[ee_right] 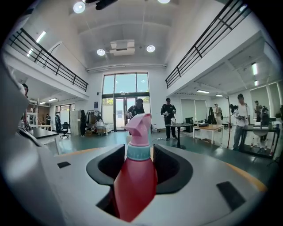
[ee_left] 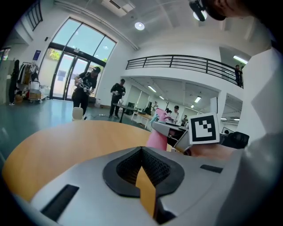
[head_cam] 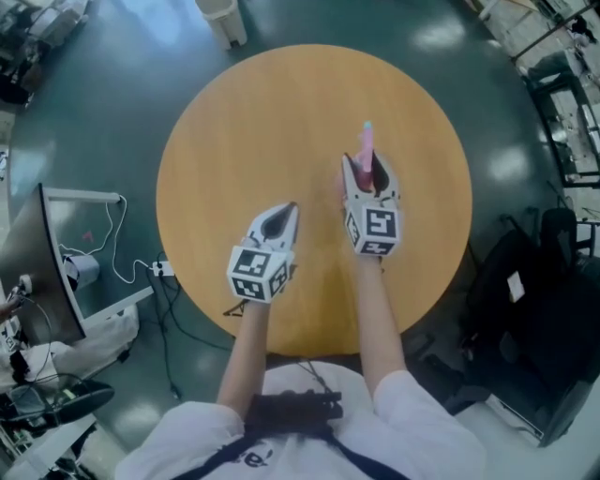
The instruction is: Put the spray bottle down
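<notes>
A red spray bottle with a pink nozzle and a pale blue collar (ee_right: 135, 176) stands upright between the jaws of my right gripper (ee_right: 138, 154), which is shut on its body. From the head view, that bottle's pink top (head_cam: 367, 142) pokes out ahead of the right gripper (head_cam: 367, 173), over the right half of the round wooden table (head_cam: 262, 122). My left gripper (head_cam: 284, 214) hangs over the table to the left, nearer the person, its jaws shut with nothing between them. In the left gripper view the bottle (ee_left: 158, 132) shows beyond the closed left gripper (ee_left: 142, 154).
A monitor on a white stand (head_cam: 37, 262) with cables is on the floor left of the table. A white bin (head_cam: 225, 19) stands past the far edge and a black chair (head_cam: 534, 281) to the right. Several people stand far off in the hall (ee_right: 168, 112).
</notes>
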`<state>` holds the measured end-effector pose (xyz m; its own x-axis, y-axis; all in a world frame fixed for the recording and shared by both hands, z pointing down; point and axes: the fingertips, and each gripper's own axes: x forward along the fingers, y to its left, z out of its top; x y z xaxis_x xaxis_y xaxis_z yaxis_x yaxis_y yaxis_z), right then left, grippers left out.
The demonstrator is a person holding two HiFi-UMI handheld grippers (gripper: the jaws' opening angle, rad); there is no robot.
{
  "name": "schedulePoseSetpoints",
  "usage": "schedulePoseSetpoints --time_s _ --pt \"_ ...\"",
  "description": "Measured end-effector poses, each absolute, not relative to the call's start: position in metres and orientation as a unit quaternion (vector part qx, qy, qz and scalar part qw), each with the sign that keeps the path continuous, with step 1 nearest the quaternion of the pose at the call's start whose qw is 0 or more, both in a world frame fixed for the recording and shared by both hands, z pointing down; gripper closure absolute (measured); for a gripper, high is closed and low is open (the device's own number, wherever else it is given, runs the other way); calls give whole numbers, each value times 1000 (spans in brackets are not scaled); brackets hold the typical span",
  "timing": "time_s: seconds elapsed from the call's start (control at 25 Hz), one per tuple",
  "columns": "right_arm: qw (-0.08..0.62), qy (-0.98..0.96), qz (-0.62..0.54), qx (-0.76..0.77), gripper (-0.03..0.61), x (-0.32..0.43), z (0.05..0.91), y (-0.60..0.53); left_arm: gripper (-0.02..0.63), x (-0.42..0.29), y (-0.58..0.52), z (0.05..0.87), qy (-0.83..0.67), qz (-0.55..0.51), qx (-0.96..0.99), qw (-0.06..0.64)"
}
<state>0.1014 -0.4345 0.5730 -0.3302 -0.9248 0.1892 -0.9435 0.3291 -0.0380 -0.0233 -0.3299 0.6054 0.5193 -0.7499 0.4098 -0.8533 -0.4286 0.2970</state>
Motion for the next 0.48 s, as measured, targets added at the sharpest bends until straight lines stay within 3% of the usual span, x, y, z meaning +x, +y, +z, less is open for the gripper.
schedulePoseSetpoints --time_s 0.48 --pt "43 -823 37 565 351 110 606 -444 601 -26 -328 627 -483 120 827 261"
